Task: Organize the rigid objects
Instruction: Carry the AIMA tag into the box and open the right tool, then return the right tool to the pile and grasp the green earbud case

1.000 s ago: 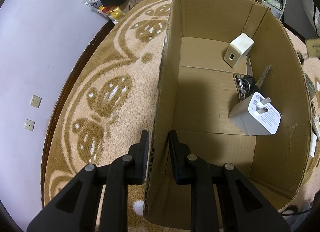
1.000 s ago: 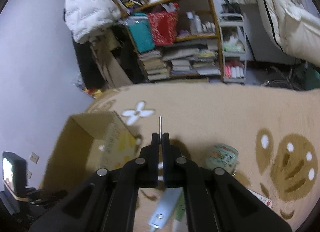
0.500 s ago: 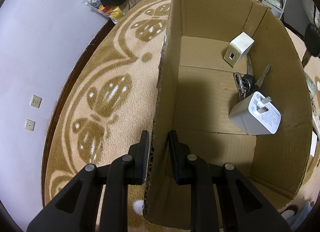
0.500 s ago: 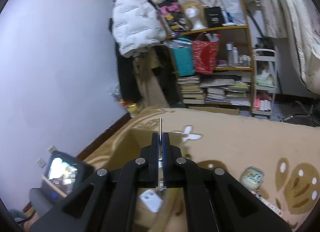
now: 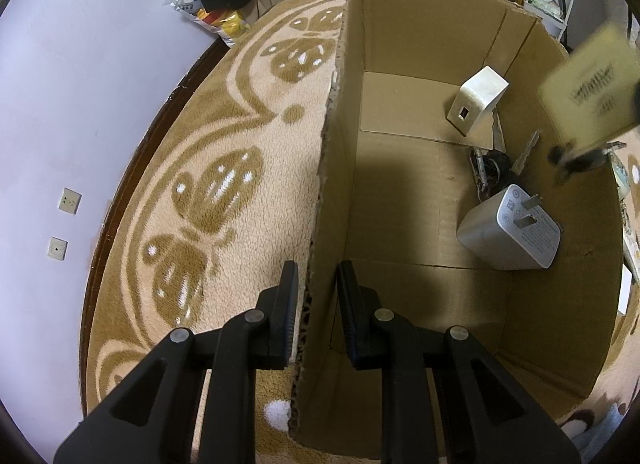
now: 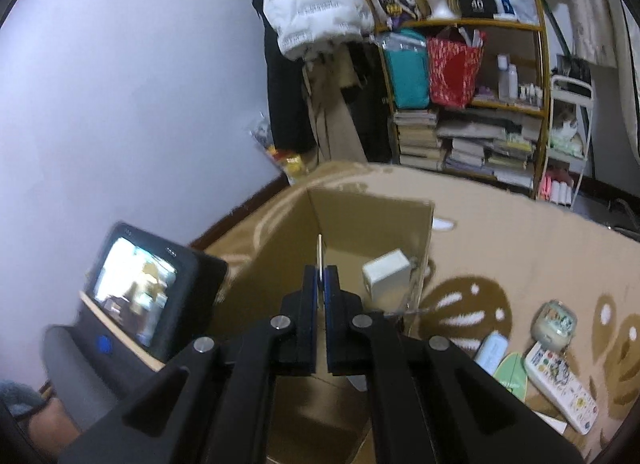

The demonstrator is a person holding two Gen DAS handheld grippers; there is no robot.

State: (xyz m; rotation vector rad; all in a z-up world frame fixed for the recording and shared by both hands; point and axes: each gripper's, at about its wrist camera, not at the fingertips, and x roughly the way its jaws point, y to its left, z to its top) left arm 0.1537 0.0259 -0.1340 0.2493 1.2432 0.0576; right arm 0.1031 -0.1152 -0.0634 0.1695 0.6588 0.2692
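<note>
- The left gripper [image 5: 316,296] straddles the near left wall of the cardboard box [image 5: 420,23], one finger outside over the rug [image 5: 224,191], one inside; the jaws stand a little apart with the wall in the gap, so this looks like steadying the box, not a tight pinch.
- The right gripper [image 6: 321,290] hangs above the box's open top, its jaws pressed onto a thin flat card [image 6: 319,254] held edge-on and upright.
- From the left wrist view that same card [image 5: 588,95] shows blurred at the box's right wall, high over the contents, with dark print on its face.
- On the box floor along the right wall: a cream adapter [image 5: 478,97] at the far corner, a bunch of keys [image 5: 494,167] in the middle, a white plug charger [image 5: 508,229] nearest.
- My read: the card is lined up for a drop, and the held wall keeps the box from sliding.
- Left on the rug beside the box: a small round tin [image 6: 554,322], a pale blue case [image 6: 492,350], a patterned remote [image 6: 560,384].
- Risk: a thin card could catch the rim if let go too near the wall.
</note>
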